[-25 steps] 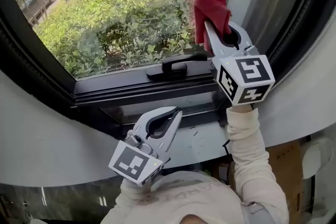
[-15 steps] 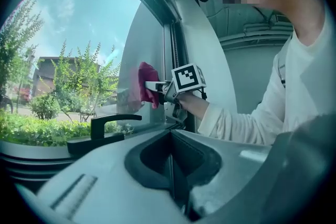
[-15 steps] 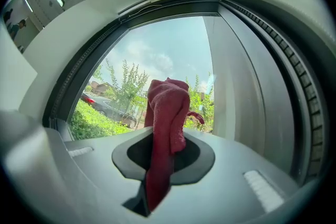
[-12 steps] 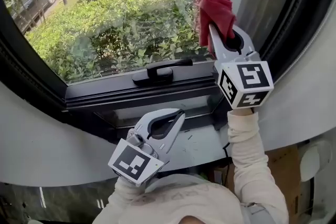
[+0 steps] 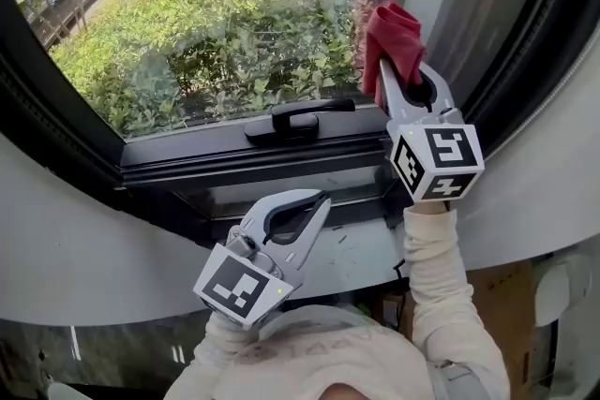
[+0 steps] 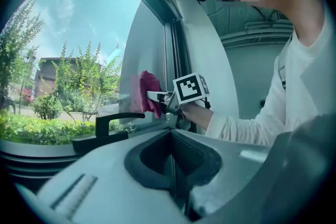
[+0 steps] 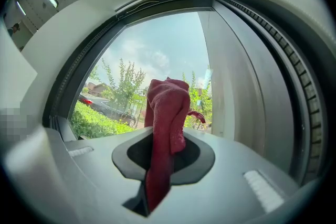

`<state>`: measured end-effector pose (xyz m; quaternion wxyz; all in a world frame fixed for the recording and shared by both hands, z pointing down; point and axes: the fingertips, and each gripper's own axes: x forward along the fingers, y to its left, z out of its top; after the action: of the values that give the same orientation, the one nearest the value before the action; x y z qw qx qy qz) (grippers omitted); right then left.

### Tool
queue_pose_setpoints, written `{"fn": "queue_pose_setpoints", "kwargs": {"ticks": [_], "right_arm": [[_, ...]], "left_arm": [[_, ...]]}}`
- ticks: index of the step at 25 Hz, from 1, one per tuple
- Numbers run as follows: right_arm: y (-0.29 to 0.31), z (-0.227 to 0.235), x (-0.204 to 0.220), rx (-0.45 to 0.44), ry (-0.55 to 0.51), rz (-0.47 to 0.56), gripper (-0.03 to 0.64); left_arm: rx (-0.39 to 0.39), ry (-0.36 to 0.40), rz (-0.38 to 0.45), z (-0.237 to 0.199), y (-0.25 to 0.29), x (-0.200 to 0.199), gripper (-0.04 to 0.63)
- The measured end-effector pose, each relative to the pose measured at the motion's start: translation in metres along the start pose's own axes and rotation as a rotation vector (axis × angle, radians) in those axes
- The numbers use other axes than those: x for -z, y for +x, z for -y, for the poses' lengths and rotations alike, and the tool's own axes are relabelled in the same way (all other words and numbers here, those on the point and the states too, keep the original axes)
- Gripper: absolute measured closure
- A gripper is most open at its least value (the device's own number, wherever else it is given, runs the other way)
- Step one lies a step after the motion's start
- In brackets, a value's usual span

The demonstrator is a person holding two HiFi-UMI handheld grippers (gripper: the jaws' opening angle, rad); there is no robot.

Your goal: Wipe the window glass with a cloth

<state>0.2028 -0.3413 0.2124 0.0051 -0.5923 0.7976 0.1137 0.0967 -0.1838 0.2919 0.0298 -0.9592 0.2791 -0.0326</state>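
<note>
Window glass [image 5: 216, 33] spread toward 10 o'clock from the cloth [image 5: 394, 37], which was clamped in the nearer right hand-held gripper [image 5: 382, 70]. Low at 6 o'clock, the left hand-held gripper [image 5: 317, 204] had its jaws together, empty.

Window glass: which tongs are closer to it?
Right. The right tongs hold the red cloth up at the glass, by its right edge; the left tongs hang lower, below the frame, shut.

Lower cloth [image 7: 167, 107] end hidden between jaws; contact with window glass [image 5: 216, 23] unclear
</note>
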Motion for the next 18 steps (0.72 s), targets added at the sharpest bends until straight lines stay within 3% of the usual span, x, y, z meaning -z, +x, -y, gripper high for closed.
{"fn": "queue_pose_setpoints", "kwargs": {"ticks": [18], "right_arm": [[0.025, -0.088, -0.018, -0.049, 0.008, -0.016, 0.546]], "left_arm": [[-0.092, -0.059, 0.064, -0.04, -0.062, 0.003, 0.595]]}}
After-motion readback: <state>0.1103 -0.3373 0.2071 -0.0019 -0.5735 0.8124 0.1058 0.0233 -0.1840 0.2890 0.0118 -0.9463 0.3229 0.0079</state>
